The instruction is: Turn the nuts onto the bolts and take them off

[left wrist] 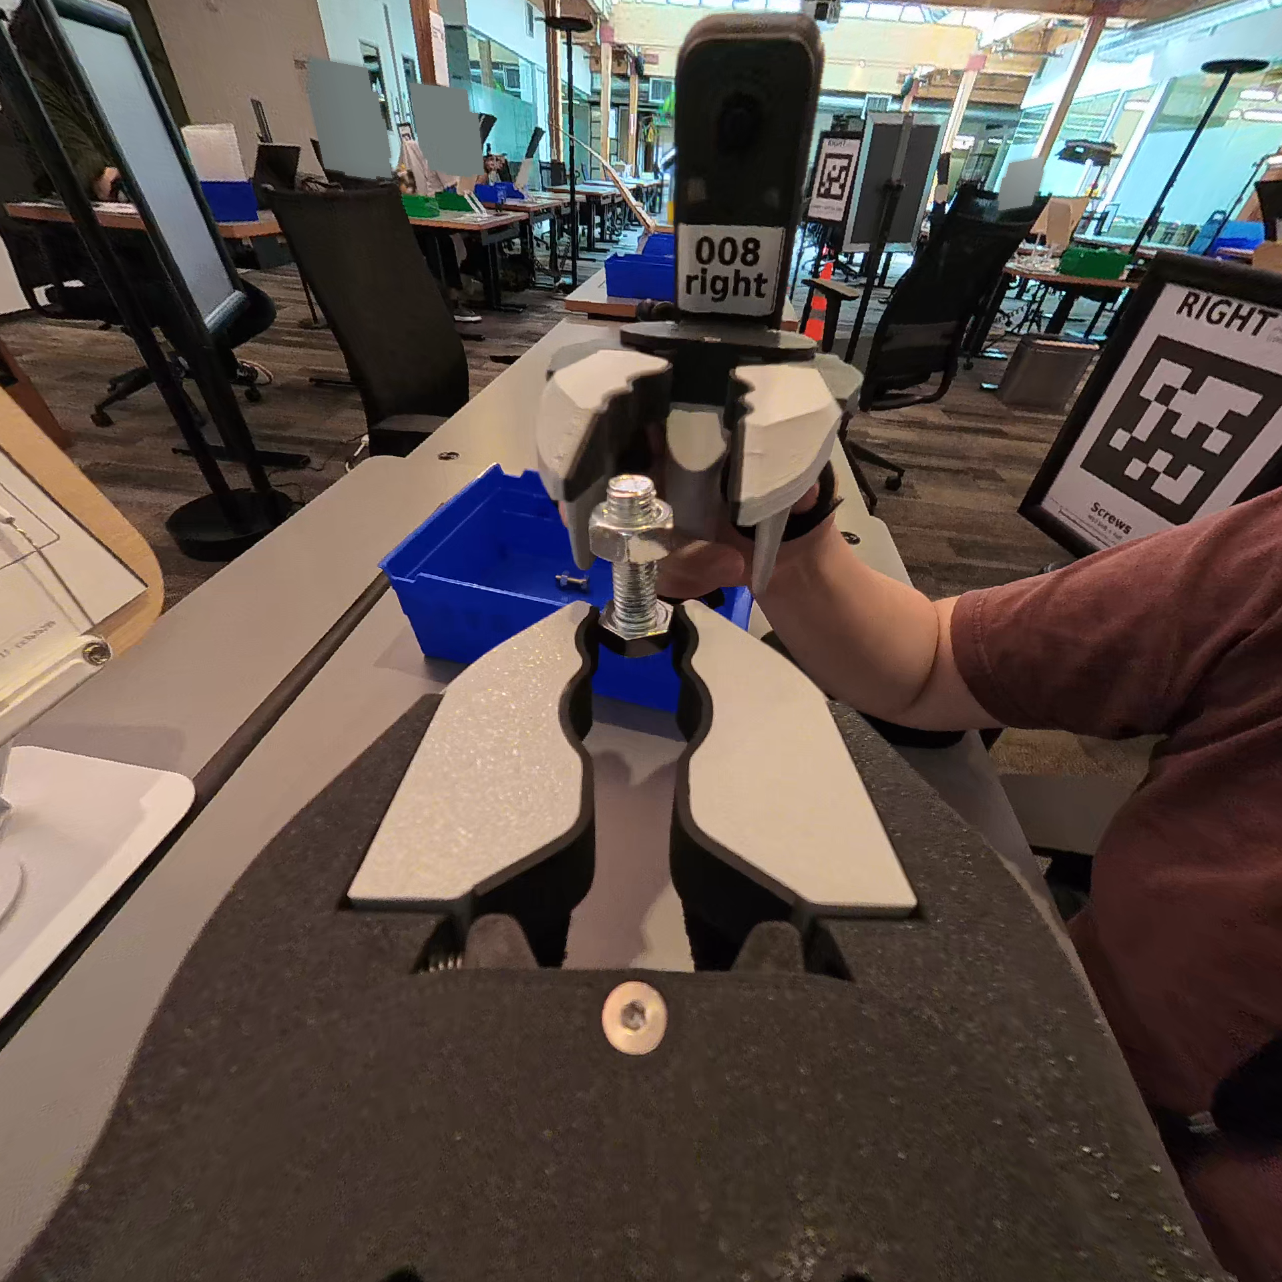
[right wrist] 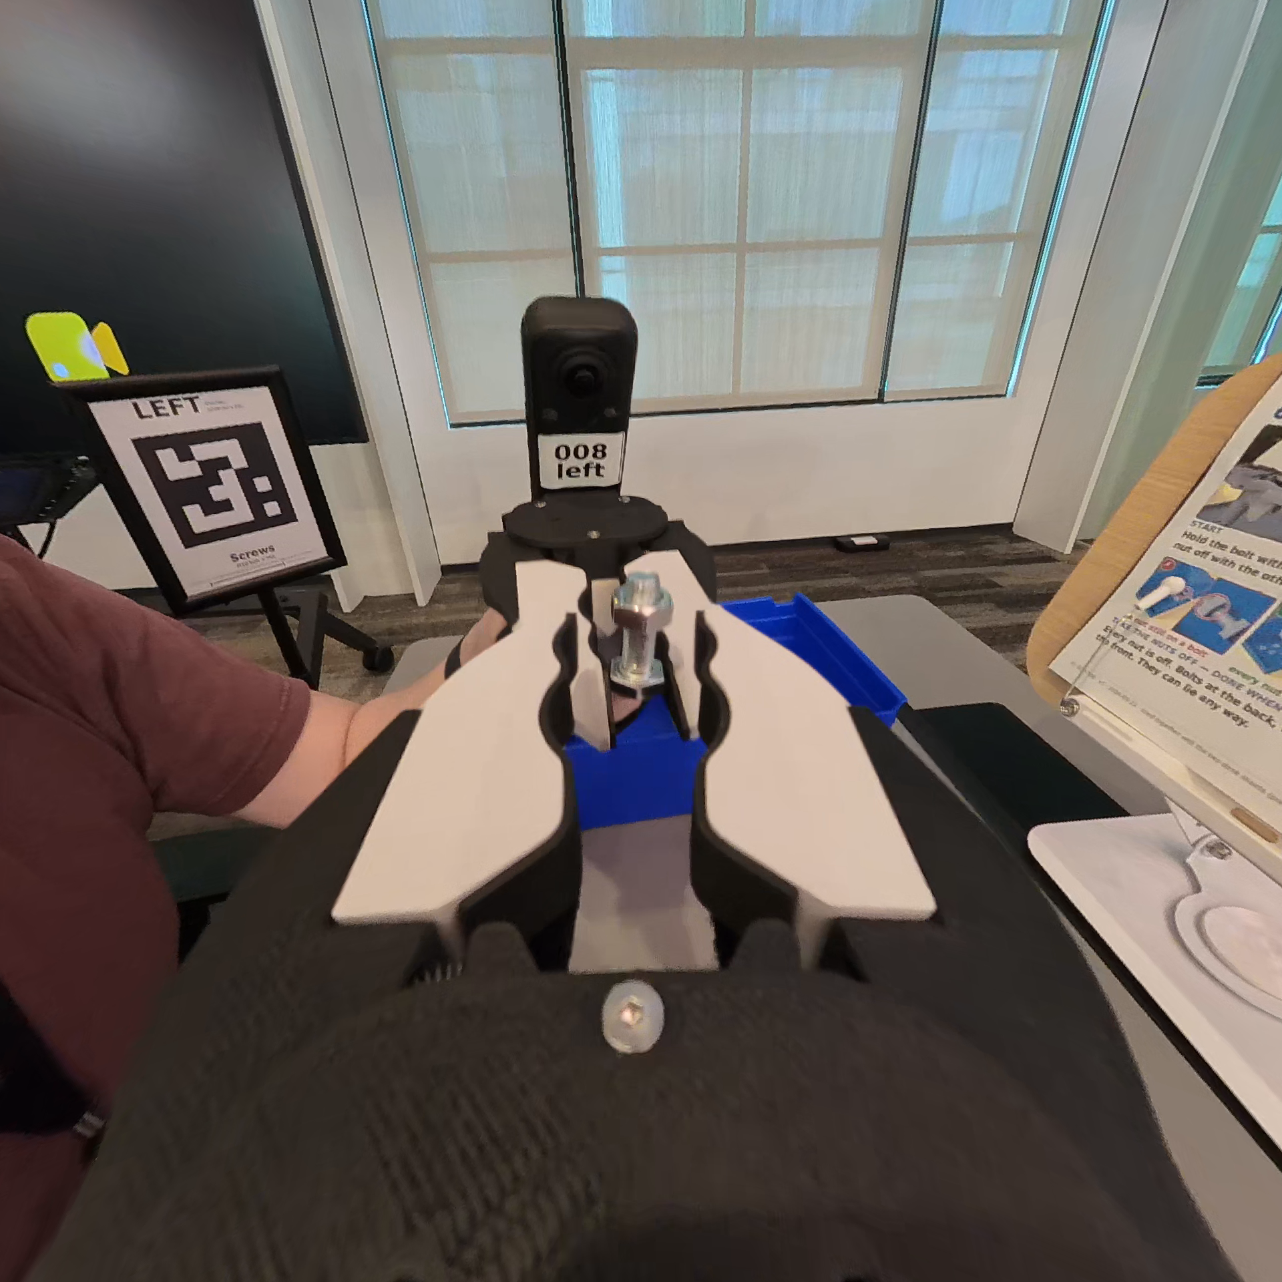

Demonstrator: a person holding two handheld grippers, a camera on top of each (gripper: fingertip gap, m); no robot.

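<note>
Steel bolt upright | left tongs clamp its head | right tongs parted round nut | above blue bin

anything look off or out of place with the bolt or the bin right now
Nothing stands out. The left claw grips the bolt upright by its head, nut threaded square, right claw open, blue bin level.

Left gripper pinches upright bolt; right gripper spread, nut between.

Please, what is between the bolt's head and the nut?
Only bare thread of the bolt between its head, in the left tongs, and the nut; left wrist view.
</note>
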